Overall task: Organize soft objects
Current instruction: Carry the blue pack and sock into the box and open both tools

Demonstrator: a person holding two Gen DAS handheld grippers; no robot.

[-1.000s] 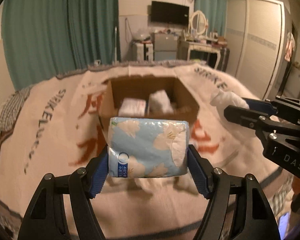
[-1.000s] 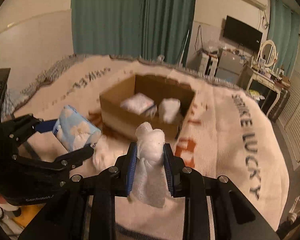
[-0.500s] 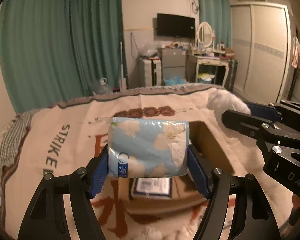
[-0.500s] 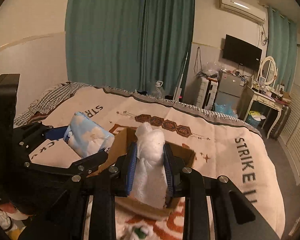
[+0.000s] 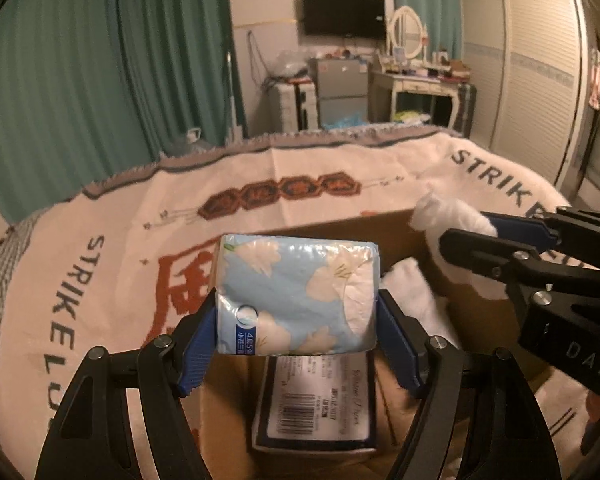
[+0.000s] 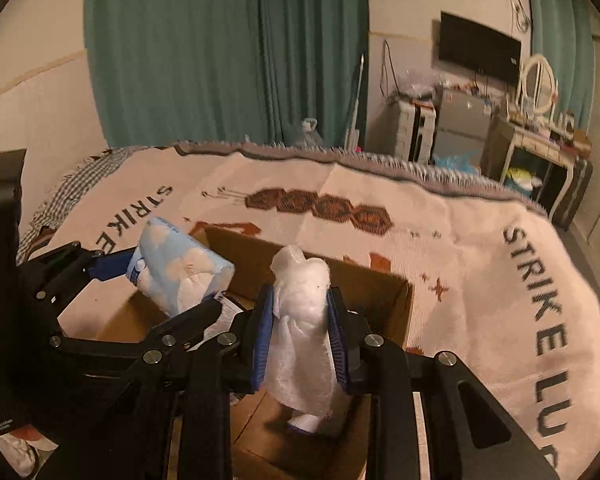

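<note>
My left gripper (image 5: 298, 312) is shut on a blue floral tissue pack (image 5: 296, 294) and holds it above the open cardboard box (image 5: 480, 320). The pack also shows in the right wrist view (image 6: 176, 266). My right gripper (image 6: 300, 332) is shut on a white soft cloth wad (image 6: 302, 332), held over the box (image 6: 380, 292). That wad shows in the left wrist view (image 5: 448, 216) at the right. Inside the box lie a flat packet with a barcode label (image 5: 316, 400) and a white soft bundle (image 5: 412, 292).
The box sits on a bed covered by a cream blanket with "STRIKE LUCKY" lettering (image 5: 100, 260). Green curtains (image 5: 100, 60), a TV (image 5: 342, 12), a dressing table (image 5: 420, 80) and a wardrobe (image 5: 532, 72) stand beyond the bed.
Both grippers have moved forward and down over the box, still holding their items. The box now lies directly beneath them, with its contents seen close below the tissue pack.
</note>
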